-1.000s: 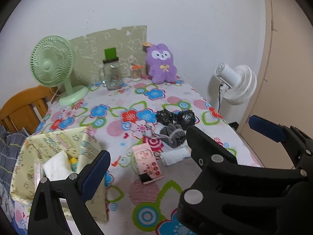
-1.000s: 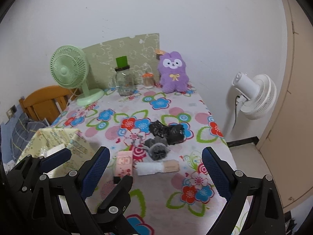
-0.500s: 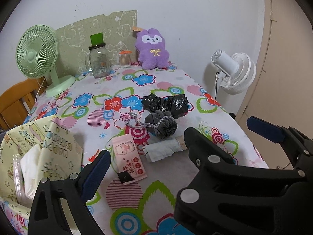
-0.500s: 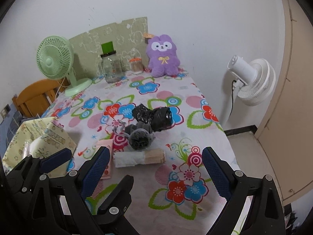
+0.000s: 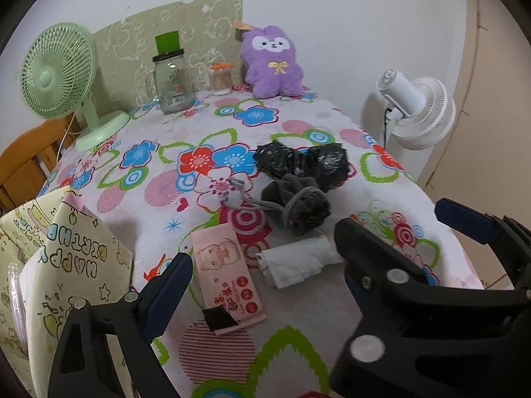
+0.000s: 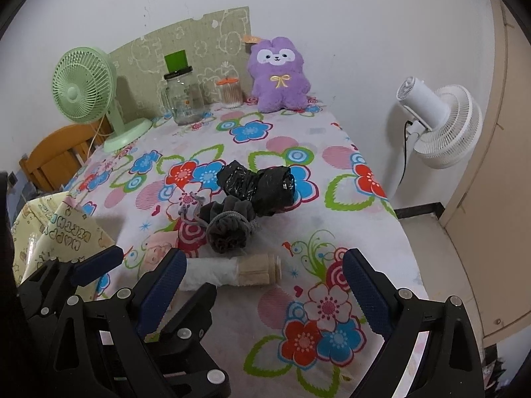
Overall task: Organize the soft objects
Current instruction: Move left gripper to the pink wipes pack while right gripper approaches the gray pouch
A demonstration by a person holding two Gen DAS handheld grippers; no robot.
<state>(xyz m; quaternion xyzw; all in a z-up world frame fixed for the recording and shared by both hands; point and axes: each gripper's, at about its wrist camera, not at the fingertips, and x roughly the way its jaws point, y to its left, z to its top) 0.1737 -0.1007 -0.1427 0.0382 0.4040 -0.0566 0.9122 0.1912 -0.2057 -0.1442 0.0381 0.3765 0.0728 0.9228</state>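
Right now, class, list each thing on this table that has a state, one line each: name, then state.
left tool: empty, jaws wide but closing
right tool: open, empty
glass jar: upright, lid on
cotton swab pot: upright, capped
green fan: upright
purple plush: propped against wall
grey drawstring pouch: cinched shut
paper gift bag: open-topped
white roll: lying flat

left gripper (image 5: 315, 265): jaws closing, nothing between | right gripper (image 6: 265, 285): jaws wide apart, empty
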